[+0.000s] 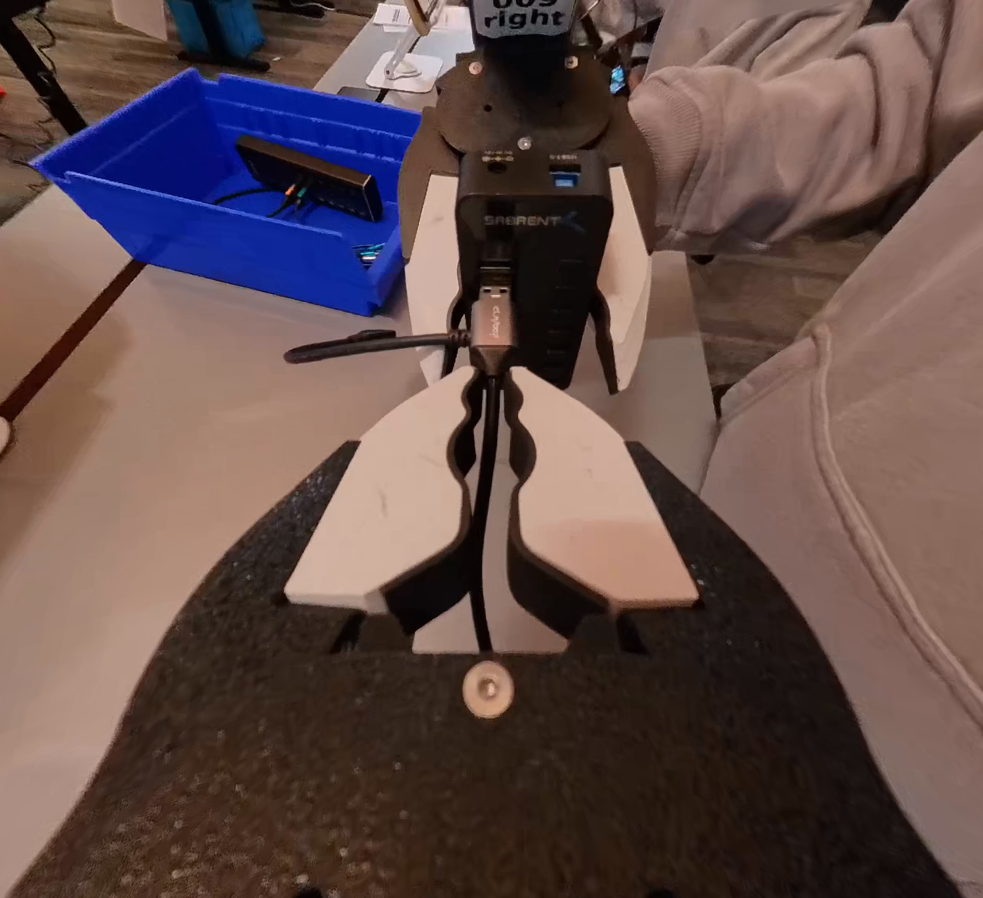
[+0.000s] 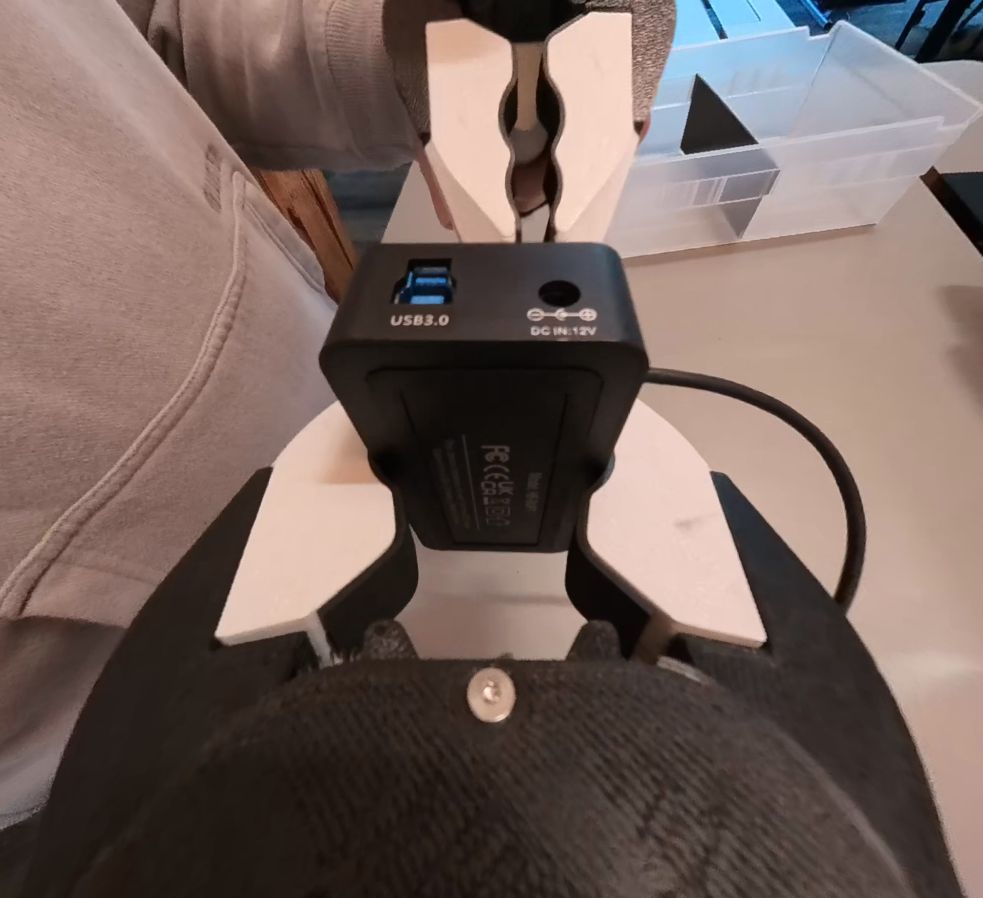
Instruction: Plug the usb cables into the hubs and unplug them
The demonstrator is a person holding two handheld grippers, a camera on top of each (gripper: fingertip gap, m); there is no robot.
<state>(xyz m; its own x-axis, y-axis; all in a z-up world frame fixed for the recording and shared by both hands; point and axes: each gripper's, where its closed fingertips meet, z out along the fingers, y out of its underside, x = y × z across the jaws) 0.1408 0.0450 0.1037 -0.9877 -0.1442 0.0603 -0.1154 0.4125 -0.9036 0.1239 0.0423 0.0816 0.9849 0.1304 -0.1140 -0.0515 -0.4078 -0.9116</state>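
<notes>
My left gripper [image 1: 492, 383] clenches the USB cable [image 1: 486, 473] behind its plug [image 1: 494, 319], which touches the black hub [image 1: 532, 255] grasped by my right gripper [image 2: 492, 516]. Left of my jaws, a blue bin [image 1: 175, 229] holds another hub [image 1: 314, 183] with cables.

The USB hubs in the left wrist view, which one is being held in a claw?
The upright black USB hub, clamped by the right claw right ahead. The other USB hub lies in the blue bin, untouched by either claw.

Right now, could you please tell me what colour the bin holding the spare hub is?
Bright blue bin, best seen in the left wrist view.
</notes>
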